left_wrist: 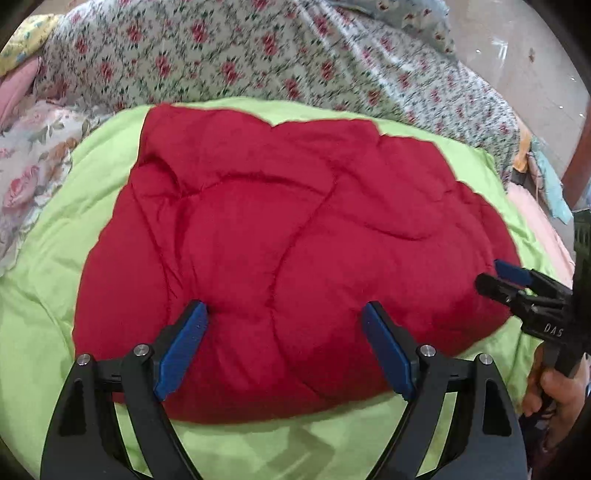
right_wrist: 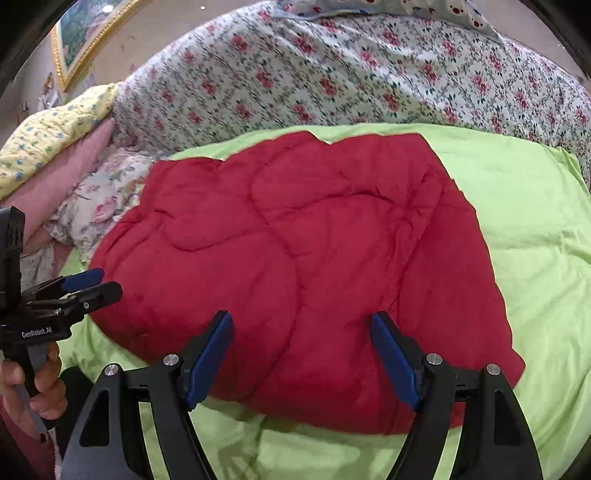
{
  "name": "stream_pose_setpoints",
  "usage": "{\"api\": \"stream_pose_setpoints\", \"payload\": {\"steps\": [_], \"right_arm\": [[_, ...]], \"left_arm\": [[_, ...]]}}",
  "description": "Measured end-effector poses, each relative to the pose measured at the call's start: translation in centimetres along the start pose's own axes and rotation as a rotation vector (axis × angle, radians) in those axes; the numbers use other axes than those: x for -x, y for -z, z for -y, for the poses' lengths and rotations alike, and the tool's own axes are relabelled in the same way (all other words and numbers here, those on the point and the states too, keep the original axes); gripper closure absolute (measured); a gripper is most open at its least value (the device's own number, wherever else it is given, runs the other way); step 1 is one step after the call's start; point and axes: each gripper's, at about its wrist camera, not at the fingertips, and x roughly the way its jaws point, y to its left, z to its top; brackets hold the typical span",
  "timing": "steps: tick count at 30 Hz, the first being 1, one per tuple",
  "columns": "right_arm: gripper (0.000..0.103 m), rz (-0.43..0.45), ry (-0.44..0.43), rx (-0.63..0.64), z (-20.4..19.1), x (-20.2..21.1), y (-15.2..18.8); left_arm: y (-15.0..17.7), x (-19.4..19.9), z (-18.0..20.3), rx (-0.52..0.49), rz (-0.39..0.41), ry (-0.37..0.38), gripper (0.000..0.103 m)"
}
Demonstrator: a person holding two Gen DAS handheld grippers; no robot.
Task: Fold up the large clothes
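Note:
A red quilted padded garment [left_wrist: 288,229] lies folded into a thick bundle on a lime green sheet [left_wrist: 44,288]; it also shows in the right wrist view [right_wrist: 295,258]. My left gripper [left_wrist: 284,314] is open and empty, its blue-padded fingers hovering over the bundle's near edge. My right gripper [right_wrist: 301,325] is open and empty over the same near edge. The right gripper also shows at the bundle's right edge in the left wrist view [left_wrist: 495,277]. The left gripper shows at the bundle's left edge in the right wrist view [right_wrist: 96,284].
A floral quilt [right_wrist: 351,74] is heaped behind the green sheet [right_wrist: 524,236]. Pink and yellow pillows [right_wrist: 48,147] and a rose-print cloth [right_wrist: 107,199] lie at the left. A gold-framed picture [right_wrist: 85,33] hangs on the wall.

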Motion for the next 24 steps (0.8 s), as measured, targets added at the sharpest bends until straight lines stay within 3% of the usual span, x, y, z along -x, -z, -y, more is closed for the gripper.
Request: {"api": "stream_pose_setpoints", "payload": {"steps": [3,8,16,21,24], "right_arm": [[0.024,0.001,0.034,0.001,0.8,-1.1,-0.3],[0.023,0.002,0.079,0.011,1.4,-2.6,-1.3],[0.02,-0.018,0.14,-0.004,3.1,-4.3,-3.6],[0.02,-0.016,0.168,-0.08,5.9,-4.7,-4.6],[0.019,-0.019,0.169,-0.116,6.8,-5.1,-4.8]], "left_arm": [[-0.4,-0.6,-0.4,0.004,-0.001,-0.005,0.015],[-1.6,-2.4,-1.1,0.025,-0.018,-0.036,0.004],[-3.4,-3.7,-3.5,0.084,-0.015,-0.086,0.003],[-4.2,-4.7,-7.5,0.223,-0.033,-0.048,0.003],[-4.7,-5.3,-8.0,0.246,-0.039,-0.068,0.003]]}}
